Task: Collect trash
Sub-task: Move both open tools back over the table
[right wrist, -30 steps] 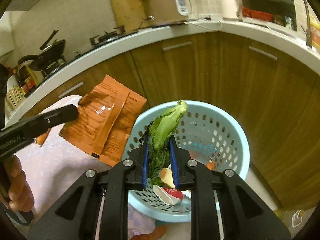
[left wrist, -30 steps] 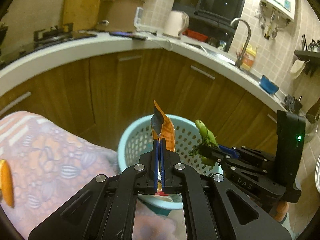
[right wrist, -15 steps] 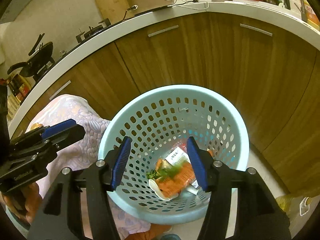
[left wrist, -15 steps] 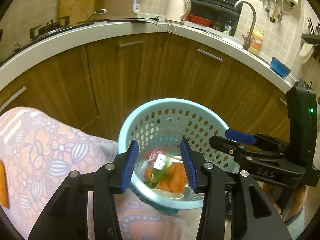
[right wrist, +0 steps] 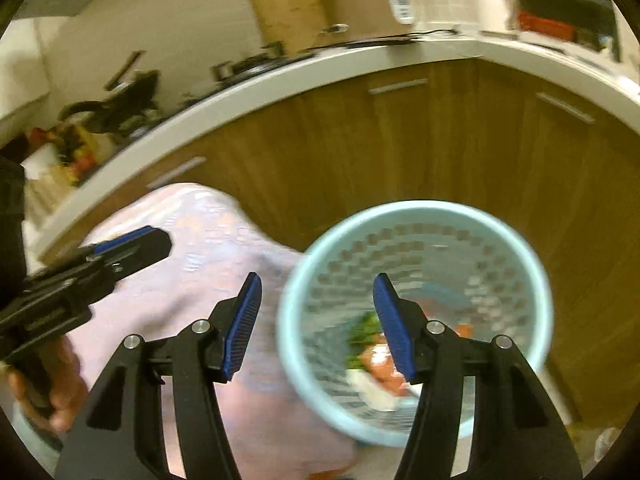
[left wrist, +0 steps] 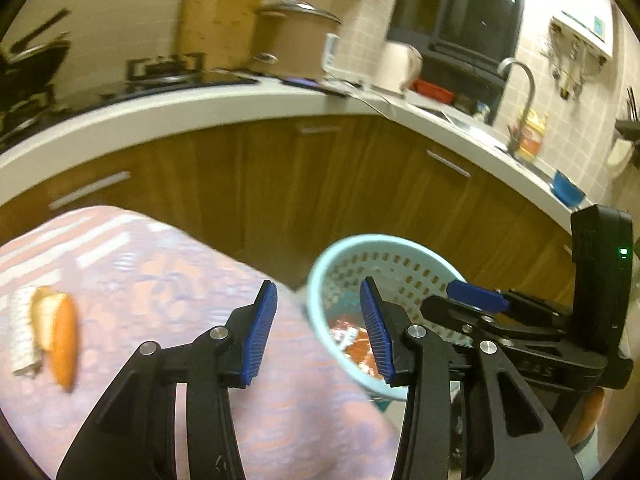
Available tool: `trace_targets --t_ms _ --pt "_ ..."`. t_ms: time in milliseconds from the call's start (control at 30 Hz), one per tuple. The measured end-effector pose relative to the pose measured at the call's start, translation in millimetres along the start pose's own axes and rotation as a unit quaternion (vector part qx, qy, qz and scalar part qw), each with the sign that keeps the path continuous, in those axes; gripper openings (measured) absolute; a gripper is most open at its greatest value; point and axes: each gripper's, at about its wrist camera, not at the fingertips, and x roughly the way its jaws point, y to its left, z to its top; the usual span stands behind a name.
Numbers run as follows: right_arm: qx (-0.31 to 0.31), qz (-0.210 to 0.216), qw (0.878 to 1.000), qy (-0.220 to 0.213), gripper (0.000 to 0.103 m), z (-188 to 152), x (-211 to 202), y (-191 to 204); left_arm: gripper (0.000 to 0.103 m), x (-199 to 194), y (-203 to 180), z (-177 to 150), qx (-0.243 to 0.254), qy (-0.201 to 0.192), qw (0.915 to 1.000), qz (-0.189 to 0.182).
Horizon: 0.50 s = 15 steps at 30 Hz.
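Both the left tongs (left wrist: 318,330) and right tongs (right wrist: 318,328) now gape released, their orange wrapper (left wrist: 356,346) and green leaf (right wrist: 362,330) dropped into the pale-blue perforated plastic basket (right wrist: 538,280), leaving orange peel (left wrist: 64,344) on the patterned pink worktop cloth (left wrist: 168,280) next.

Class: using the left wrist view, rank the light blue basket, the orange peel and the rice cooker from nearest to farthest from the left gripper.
From the left gripper:
1. Light blue basket, just right of its fingertips.
2. Orange peel, far left on the patterned cloth.
3. Rice cooker, back on the counter.

left gripper (left wrist: 318,330), right gripper (right wrist: 316,324), jaws apart, empty
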Motion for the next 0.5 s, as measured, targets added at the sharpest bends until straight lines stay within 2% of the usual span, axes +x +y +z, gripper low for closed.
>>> trace_targets --t_ms 100,333,433,500 --pt "-0.033 0.009 0.999 -0.014 0.054 7 -3 34 0.041 -22 22 1 -0.018 -0.016 0.9996 0.018" --pt "-0.078 0.035 0.996 -0.012 0.054 15 11 97 0.041 -75 81 0 -0.062 -0.052 0.9944 0.068" --pt "-0.096 0.041 0.994 -0.002 0.054 15 25 121 0.051 -102 114 -5 -0.089 -0.072 0.9903 0.078" --pt "-0.114 0.043 0.993 0.002 0.054 12 33 138 0.054 -119 139 -8 -0.108 -0.082 0.9857 0.1"
